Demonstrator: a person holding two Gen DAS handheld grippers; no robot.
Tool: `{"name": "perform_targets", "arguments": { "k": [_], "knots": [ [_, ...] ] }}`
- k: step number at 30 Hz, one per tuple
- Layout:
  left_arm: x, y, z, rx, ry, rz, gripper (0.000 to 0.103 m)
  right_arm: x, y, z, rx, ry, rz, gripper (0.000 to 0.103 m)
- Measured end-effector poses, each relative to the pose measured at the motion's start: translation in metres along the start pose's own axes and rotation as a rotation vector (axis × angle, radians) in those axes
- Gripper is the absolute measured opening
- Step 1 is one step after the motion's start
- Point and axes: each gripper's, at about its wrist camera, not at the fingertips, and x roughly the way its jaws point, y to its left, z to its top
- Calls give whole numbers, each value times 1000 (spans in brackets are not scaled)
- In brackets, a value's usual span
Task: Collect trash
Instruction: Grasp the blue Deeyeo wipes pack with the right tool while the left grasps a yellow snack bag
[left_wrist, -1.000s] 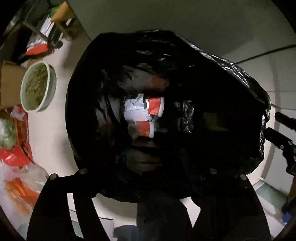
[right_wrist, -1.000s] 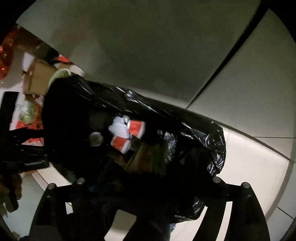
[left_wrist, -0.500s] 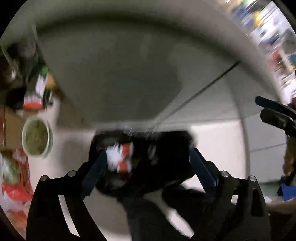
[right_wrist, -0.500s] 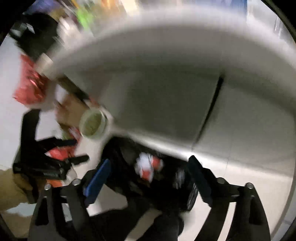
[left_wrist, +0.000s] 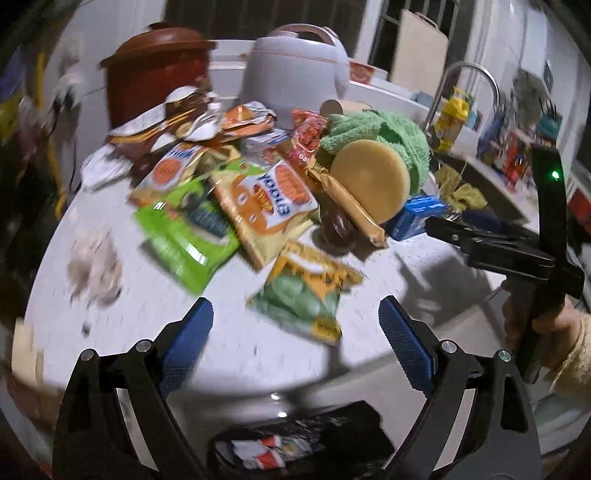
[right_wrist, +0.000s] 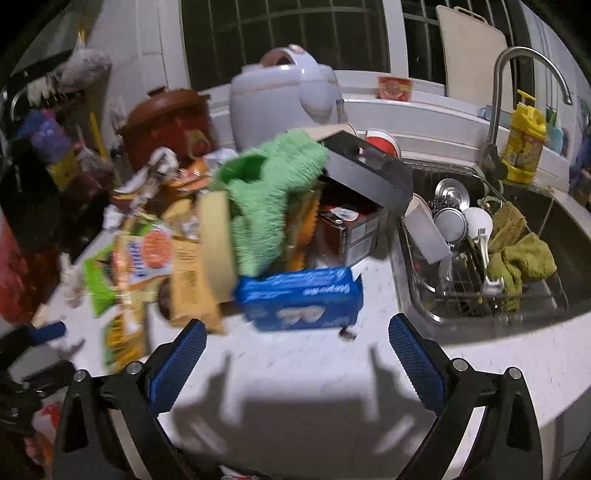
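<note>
Two empty grippers | left gripper (left_wrist: 295, 328) jaws wide apart | right gripper (right_wrist: 297, 345) jaws opening, nothing between | next — pinch green wrapper (left_wrist: 306, 295) edge, drop into black bag (left_wrist: 295, 435) below

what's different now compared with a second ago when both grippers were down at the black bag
Both grippers rose from the black trash bag to face the countertop piled with wrappers. The left gripper is open and empty; the right gripper has its jaws opening, nothing between them. The bag stayed below the counter, the red-and-white trash inside.
</note>
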Motion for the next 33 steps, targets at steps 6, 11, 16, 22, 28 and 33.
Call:
{"name": "perform_targets", "arguments": {
  "k": [6,11,16,22,28,33],
  "knots": [
    [27,2,5,20,39,9,89,33,6,1,-46,29,-30,98],
    [33,1,5,12,60,21,89,40,12,3,-71,38,-41,97],
    [35,3,2,6,70,27,89,45,21,7,-63,69,-20,85],
    [40,4,8,7,57,27,89,38,19,3,-48,81,4,75],
    [50,-2,12,45,55,36,89,7,2,-3,45,52,33,75],
    [51,-8,13,81,37,36,67,-14,-10,-6,112,33,48,75]
  ]
}}
